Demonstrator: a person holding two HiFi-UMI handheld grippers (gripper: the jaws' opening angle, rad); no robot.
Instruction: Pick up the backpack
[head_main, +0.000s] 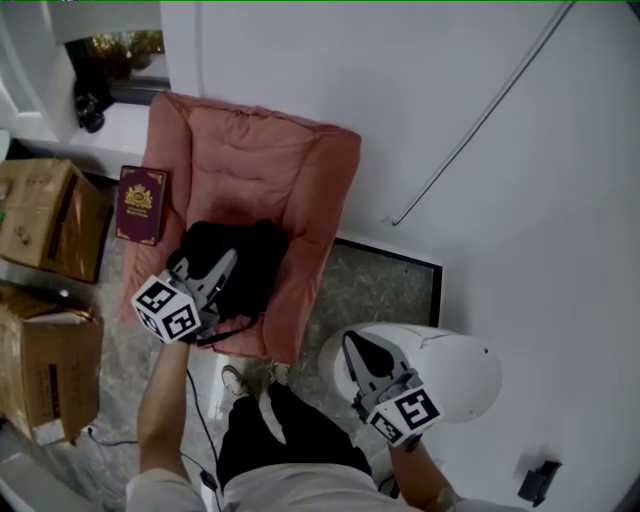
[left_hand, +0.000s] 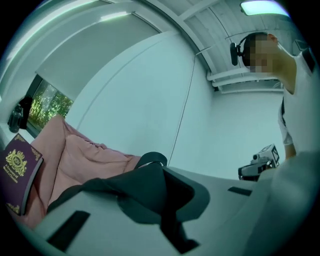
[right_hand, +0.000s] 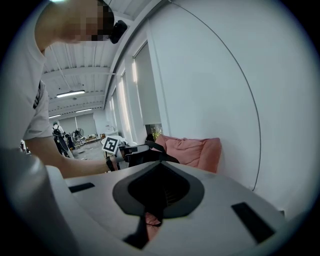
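Observation:
The black backpack (head_main: 255, 275) lies on a pink cushion (head_main: 250, 160) that leans against the white wall. My left gripper (head_main: 232, 258) is over the bag and shut on its black strap (left_hand: 152, 159), whose loop sticks up just past the jaw tips. In the right gripper view the strap (right_hand: 150, 145) stretches taut from the left gripper (right_hand: 131, 149). My right gripper (head_main: 352, 342) hangs to the right of the cushion above a white rounded object (head_main: 460, 375). Its jaws are shut with nothing between them. It points toward the cushion (right_hand: 195, 150).
A maroon booklet (head_main: 141, 204) with a gold crest leans at the cushion's left edge. Two cardboard boxes (head_main: 45, 215) (head_main: 45, 370) stand further left. The person's legs and shoes (head_main: 255, 385) are just in front of the cushion. A thin cable (head_main: 480, 120) runs down the wall.

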